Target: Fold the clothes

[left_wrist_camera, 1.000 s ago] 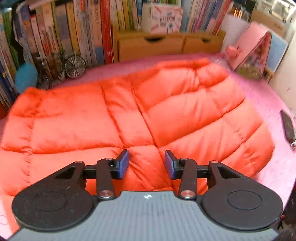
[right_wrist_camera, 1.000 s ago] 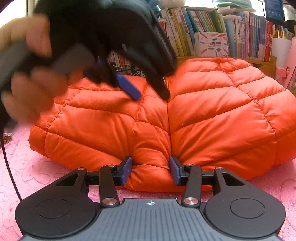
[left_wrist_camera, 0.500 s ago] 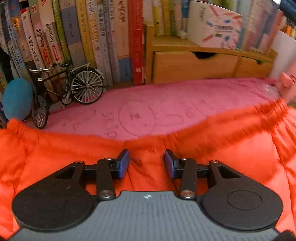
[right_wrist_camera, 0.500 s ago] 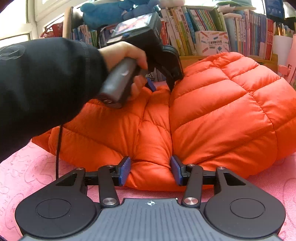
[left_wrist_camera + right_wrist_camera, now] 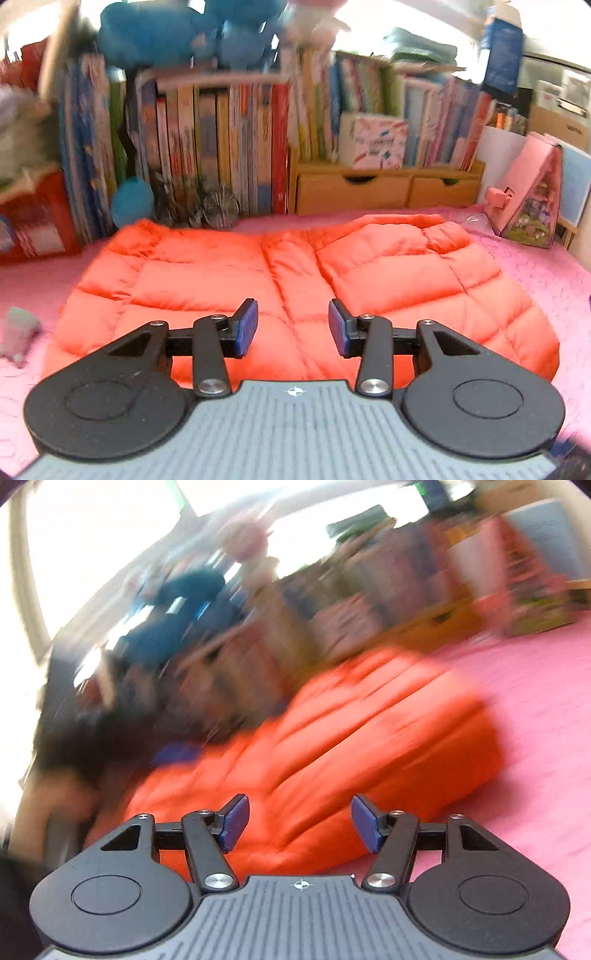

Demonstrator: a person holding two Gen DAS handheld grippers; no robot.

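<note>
Currently the pink surface (image 5: 535, 280) is seen carrying the orange puffer jacket (image 5: 295, 280), laid flat and already doubled into a squarish bundle, with a seam running down its middle. A step between folds is judged to be in hand: nothing is gripped.

Left claw (image 5: 292, 326) is held above the near edge of the jacket, jaws narrowly parted, nothing between the pads. Right claw (image 5: 298, 823) is opening, jaws apart over the near corner of the jacket (image 5: 332, 753), no cloth pinched; that view is heavily blurred.

Next move is judged to call for both claws being lowered onto one edge and closed on it.

Books (image 5: 229, 147) and wooden drawers (image 5: 384, 188) are lined up behind the jacket, a pink toy house (image 5: 528, 199) at far right, a small grey item (image 5: 18, 332) at left, identity not clear. Nothing is seen blocking the jacket.
</note>
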